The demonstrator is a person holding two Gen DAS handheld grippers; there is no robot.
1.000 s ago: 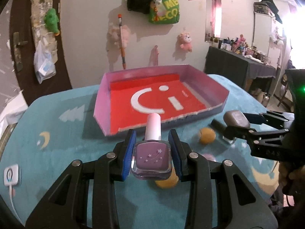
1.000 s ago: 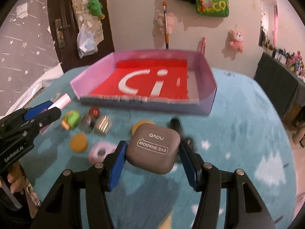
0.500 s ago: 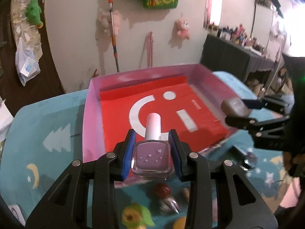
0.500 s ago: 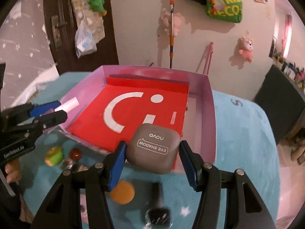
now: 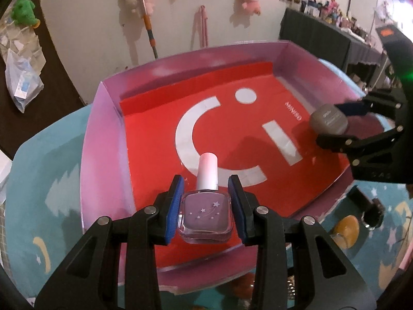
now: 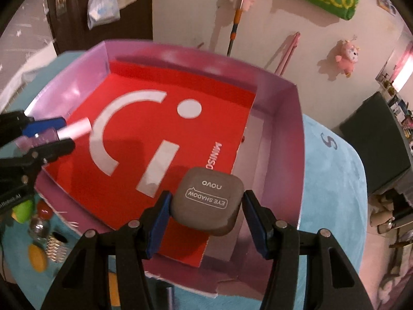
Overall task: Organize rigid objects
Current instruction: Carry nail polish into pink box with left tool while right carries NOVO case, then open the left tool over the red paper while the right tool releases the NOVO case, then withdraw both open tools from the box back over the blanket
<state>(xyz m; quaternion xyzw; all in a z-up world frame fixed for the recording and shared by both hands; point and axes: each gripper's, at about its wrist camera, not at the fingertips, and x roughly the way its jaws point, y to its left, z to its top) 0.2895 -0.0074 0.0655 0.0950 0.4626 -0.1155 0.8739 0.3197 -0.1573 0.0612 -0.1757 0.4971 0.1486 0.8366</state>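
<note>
Your left gripper (image 5: pixel 206 204) clamps the purple nail polish bottle (image 5: pixel 205 213) between its pads, pale cap pointing ahead over the box (image 5: pixel 103 139). Your right gripper (image 6: pixel 206 206) squeezes the grey eyeshadow case (image 6: pixel 207 204), poised above the box's red floor.

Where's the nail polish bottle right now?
The nail polish bottle is clamped in the left gripper, over the near left part of the pink box.

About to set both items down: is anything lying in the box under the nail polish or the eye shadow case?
Nothing visible. The nail polish bottle and the eye shadow case hang over the box's bare red floor.
</note>
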